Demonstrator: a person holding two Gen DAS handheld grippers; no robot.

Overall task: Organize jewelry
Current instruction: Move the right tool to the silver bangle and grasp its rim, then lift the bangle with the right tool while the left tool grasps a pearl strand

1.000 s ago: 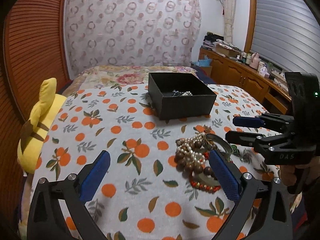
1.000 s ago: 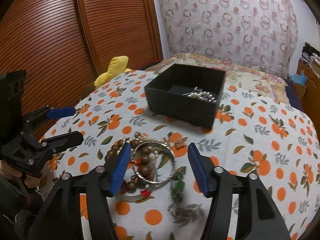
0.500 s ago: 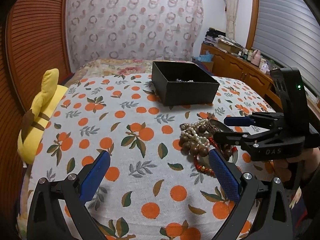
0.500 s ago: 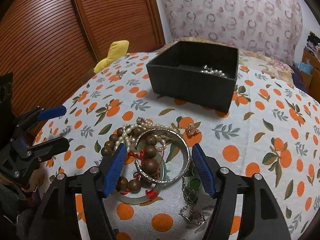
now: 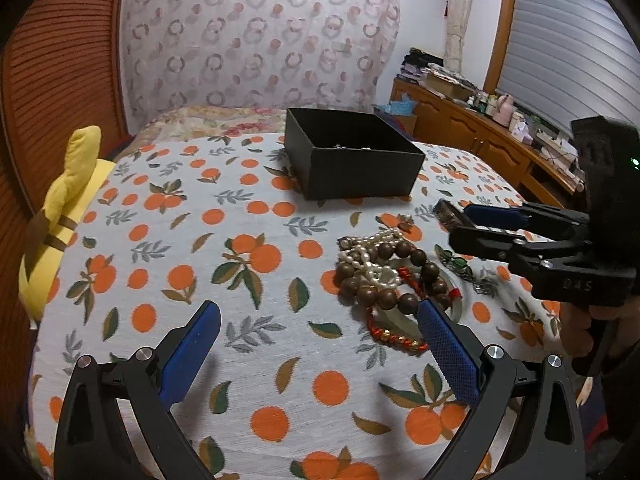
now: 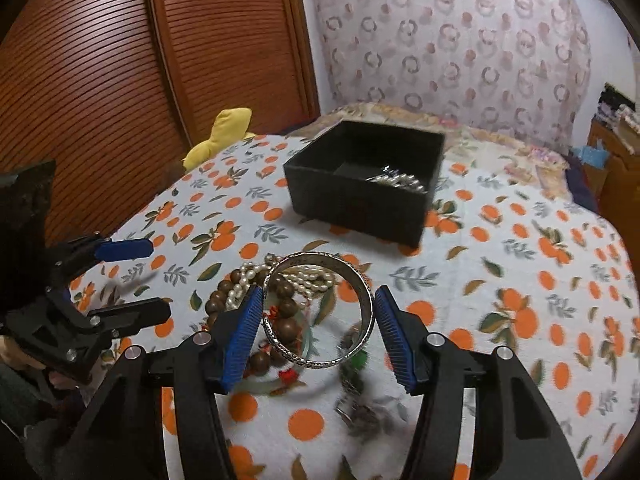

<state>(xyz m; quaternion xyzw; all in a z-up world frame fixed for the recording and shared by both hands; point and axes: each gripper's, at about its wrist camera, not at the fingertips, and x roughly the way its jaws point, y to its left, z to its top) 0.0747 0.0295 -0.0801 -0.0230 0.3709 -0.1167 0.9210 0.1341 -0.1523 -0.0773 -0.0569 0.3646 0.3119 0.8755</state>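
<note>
A pile of jewelry (image 5: 390,276) lies on the orange-print cloth: brown wooden beads (image 6: 286,320), pearls (image 6: 308,276), a red cord bracelet (image 5: 394,336). My right gripper (image 6: 316,312) is shut on a silver bangle (image 6: 320,308) and holds it just above the pile; in the left wrist view it (image 5: 460,220) shows at the right with the bangle's edge (image 5: 450,214) between its fingers. My left gripper (image 5: 316,340) is open and empty, low over the cloth, left of the pile. A black box (image 6: 360,184) with silver jewelry (image 6: 400,180) inside stands beyond.
A yellow plush toy (image 5: 64,208) lies at the bed's left edge. A green-stone chain (image 5: 456,262) lies right of the pile. A wooden slatted wardrobe (image 6: 160,60) stands on the left, and a cluttered wooden dresser (image 5: 480,128) at the right.
My right gripper has closed on the silver bangle and lifted it off the pile. My left gripper has drawn back a little and stays open.
</note>
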